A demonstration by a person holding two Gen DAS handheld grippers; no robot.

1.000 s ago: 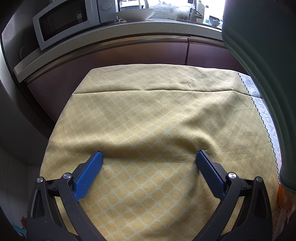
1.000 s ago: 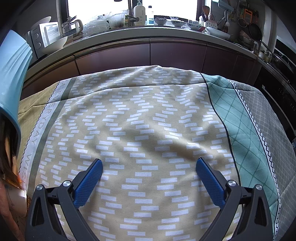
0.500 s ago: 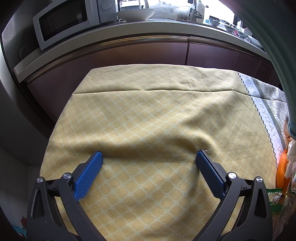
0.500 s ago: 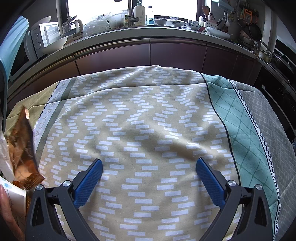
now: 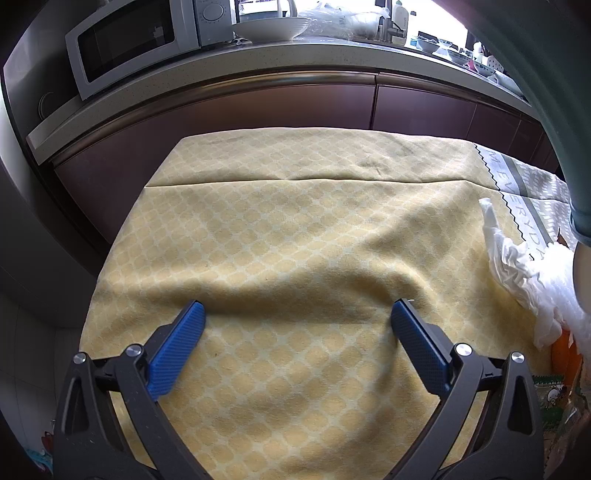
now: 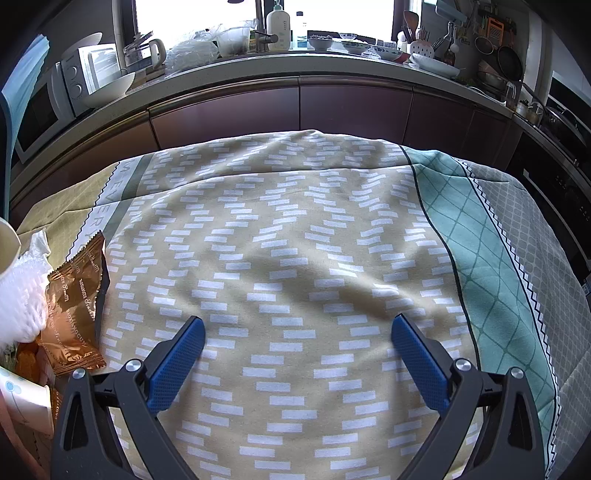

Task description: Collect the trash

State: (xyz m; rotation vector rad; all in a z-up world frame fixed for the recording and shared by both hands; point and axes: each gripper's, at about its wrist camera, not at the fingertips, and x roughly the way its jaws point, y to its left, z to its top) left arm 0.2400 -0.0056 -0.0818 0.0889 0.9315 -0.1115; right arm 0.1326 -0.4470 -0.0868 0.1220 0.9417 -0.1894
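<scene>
Right wrist view: brown wrapper (image 6: 75, 310) lower left, long axis up-frame | right claw (image 6: 297, 341) wide, empty | left claw (image 5: 297, 332) wide, empty; tissue (image 5: 524, 273) at its right edge

Kitchen, daylit from a bright window (image 6: 266, 14) at top centre. Curved pale countertop (image 6: 295, 64) over dark maroon cabinet fronts (image 6: 351, 107). White microwave (image 5: 129, 37) at upper left, crowded dishes and utensils (image 6: 424, 37) toward upper right. Patterned tablecloth (image 6: 295, 240) filling the lower frame, yellow section (image 5: 277, 240) at left.
</scene>
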